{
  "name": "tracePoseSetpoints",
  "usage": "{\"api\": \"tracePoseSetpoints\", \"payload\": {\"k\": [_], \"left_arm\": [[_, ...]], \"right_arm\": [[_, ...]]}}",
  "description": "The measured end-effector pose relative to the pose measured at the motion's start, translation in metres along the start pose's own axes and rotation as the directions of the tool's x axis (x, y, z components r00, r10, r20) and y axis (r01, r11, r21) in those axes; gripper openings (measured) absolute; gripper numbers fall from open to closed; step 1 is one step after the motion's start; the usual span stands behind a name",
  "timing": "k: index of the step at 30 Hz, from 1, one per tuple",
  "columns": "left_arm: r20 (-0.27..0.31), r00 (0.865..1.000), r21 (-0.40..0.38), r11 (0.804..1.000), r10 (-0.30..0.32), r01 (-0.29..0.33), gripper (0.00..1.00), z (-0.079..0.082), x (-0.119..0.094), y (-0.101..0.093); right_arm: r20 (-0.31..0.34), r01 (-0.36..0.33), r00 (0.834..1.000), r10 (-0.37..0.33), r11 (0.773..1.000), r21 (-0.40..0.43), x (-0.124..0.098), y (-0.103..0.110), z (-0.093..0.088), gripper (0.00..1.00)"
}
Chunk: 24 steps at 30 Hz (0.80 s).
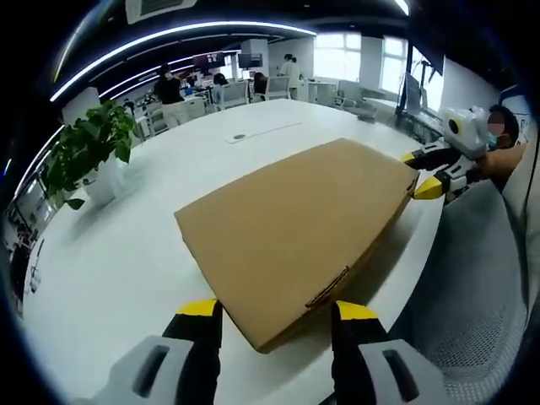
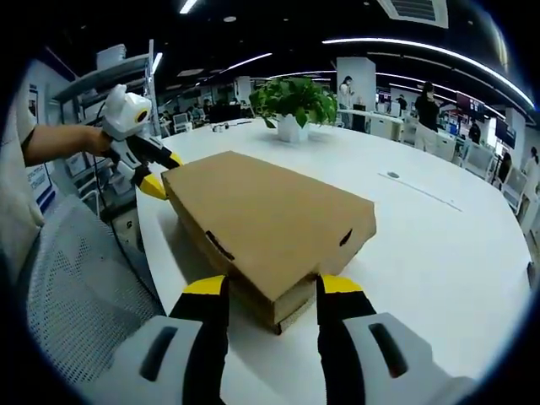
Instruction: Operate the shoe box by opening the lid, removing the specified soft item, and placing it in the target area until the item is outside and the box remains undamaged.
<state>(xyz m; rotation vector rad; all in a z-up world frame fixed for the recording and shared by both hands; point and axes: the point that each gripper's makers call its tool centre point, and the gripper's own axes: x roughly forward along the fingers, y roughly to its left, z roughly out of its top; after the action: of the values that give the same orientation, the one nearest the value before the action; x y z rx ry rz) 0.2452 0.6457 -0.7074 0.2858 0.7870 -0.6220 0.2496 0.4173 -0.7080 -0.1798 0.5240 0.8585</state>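
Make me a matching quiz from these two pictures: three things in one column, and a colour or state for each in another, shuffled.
Things:
1. shoe box
2. potted plant
3. table

States:
A. white, bare surface
B. brown cardboard, lid shut
C. green leaves, white pot

Pairs: 1-B, 2-C, 3-A

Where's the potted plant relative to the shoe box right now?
The potted plant stands on the white table beyond the shoe box; in the left gripper view it is far left, apart from the box.
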Motion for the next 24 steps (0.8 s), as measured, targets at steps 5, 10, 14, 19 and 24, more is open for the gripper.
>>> {"api": "tracePoseSetpoints", "payload": {"k": [5, 10, 14, 19, 24], "left_arm": [[0.002, 1.0, -0.003, 1.0, -0.012, 0.012, 0.55, 0.003, -0.004, -0.001], [0.015, 1.0, -0.015, 1.0, -0.023, 0.023, 0.58, 0.009, -0.01, -0.003], [0.03, 0.999, -0.019, 0.999, -0.026, 0.027, 0.59, 0.014, -0.015, -0.002], [0.062, 0.997, -0.046, 0.998, -0.036, 0.038, 0.59, 0.024, -0.023, -0.001], [0.079, 0.996, -0.04, 0.998, -0.036, 0.04, 0.61, 0.032, -0.029, -0.001]], "right_arm": [[0.013, -0.004, 1.0, 0.004, 1.0, -0.01, -0.003, 0.002, 0.003, 0.38], [0.029, -0.006, 1.0, 0.007, 1.0, -0.016, -0.008, 0.002, 0.011, 0.39], [0.044, -0.012, 0.999, 0.013, 1.0, -0.016, -0.012, 0.002, 0.019, 0.39], [0.067, -0.022, 0.997, 0.023, 1.0, -0.019, -0.018, 0.003, 0.03, 0.4], [0.088, -0.022, 0.996, 0.024, 0.999, -0.032, -0.022, 0.001, 0.039, 0.39]]}}
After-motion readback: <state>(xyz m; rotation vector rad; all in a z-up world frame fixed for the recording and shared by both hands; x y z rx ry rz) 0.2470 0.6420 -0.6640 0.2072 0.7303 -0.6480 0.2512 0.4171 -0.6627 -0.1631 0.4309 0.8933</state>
